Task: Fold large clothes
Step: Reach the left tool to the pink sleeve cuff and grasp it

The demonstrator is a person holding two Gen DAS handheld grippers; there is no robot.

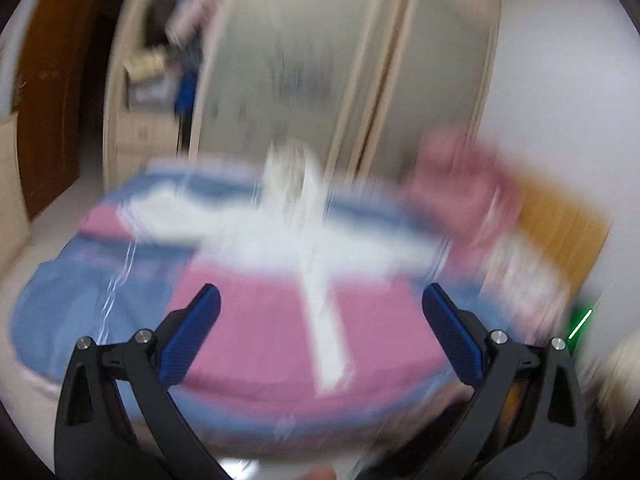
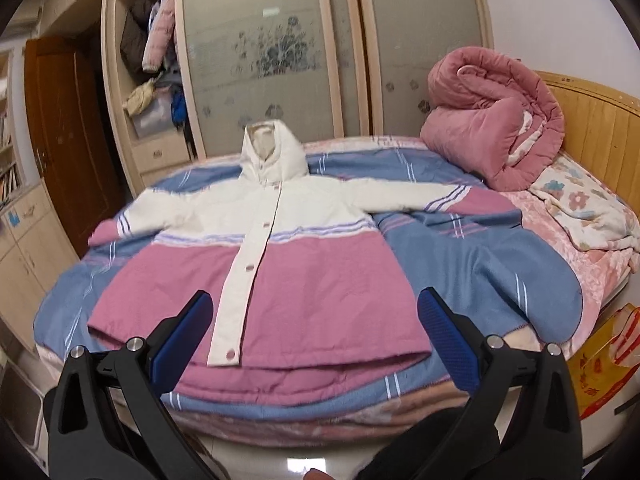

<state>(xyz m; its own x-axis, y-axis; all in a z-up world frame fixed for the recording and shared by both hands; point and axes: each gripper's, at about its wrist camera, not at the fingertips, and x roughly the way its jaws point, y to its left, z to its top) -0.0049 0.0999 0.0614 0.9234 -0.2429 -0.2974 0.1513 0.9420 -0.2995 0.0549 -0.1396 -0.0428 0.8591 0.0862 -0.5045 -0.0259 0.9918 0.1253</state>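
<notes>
A large hooded coat (image 2: 280,280), cream on top and pink below with a cream button strip, lies spread flat on the bed, front up, hood toward the wardrobe, both sleeves stretched out sideways. In the blurred left wrist view the same coat (image 1: 260,320) shows as a pink and white smear. My right gripper (image 2: 314,304) hovers open above the coat's hem, holding nothing. My left gripper (image 1: 320,300) is also open and empty, over the pink lower part near the hem.
A blue and pink striped blanket (image 2: 460,256) covers the bed under the coat. A rolled pink quilt (image 2: 492,124) and a flowered pillow (image 2: 580,204) lie at the right by the wooden headboard (image 2: 600,120). A wardrobe (image 2: 280,48) stands behind the bed. A yellow bag (image 2: 608,364) sits on the floor.
</notes>
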